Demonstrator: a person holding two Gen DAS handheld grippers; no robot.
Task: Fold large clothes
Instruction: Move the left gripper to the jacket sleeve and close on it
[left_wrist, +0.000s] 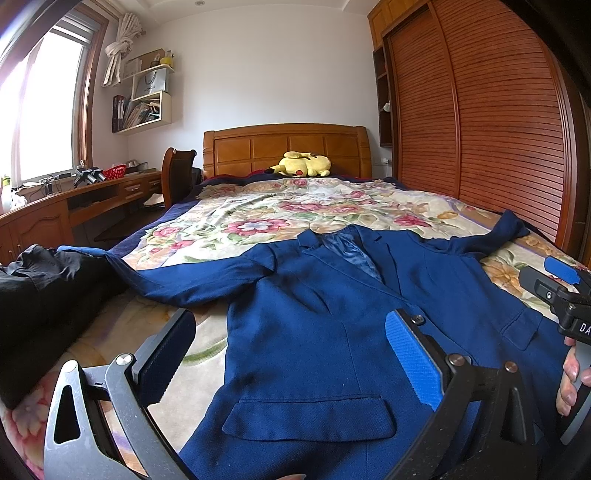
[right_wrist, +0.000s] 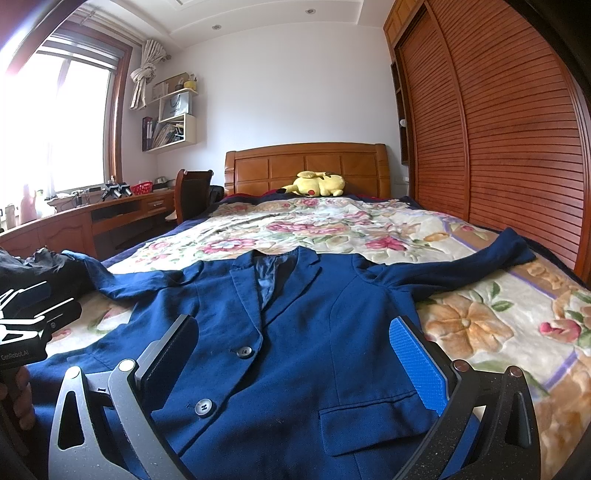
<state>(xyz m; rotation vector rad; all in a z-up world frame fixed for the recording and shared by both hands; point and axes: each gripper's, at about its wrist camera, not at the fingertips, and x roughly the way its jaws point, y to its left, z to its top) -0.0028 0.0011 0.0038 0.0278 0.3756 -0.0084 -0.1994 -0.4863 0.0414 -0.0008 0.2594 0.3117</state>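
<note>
The left gripper (left_wrist: 291, 354) hangs low over the lower front of the navy blazer (left_wrist: 332, 314), fingers spread wide with nothing between them, aimed toward the headboard (left_wrist: 288, 147). The right gripper (right_wrist: 295, 354) is posed the same way beside it, jaws wide and empty above the blazer's two buttons and its flap pocket (right_wrist: 369, 421). In the left wrist view the right gripper shows at the frame's edge, with the fingers of a hand (left_wrist: 569, 376) curled round its handle; in the right wrist view the left gripper sits at the opposite edge.

The blazer lies face up on the floral blanket (right_wrist: 332, 225) of the bed, at the end away from the headboard. Its long axis runs along the bed, collar (right_wrist: 275, 258) toward the headboard and hem toward the grippers. Both sleeves stretch out sideways across the bed, one reaching the side by the slatted wardrobe (right_wrist: 498, 129). A yellow Pikachu plush (right_wrist: 317, 184) rests just below the headboard, well apart from the blazer. A dark garment (left_wrist: 40, 284) lies heaped beside the other sleeve.
</note>
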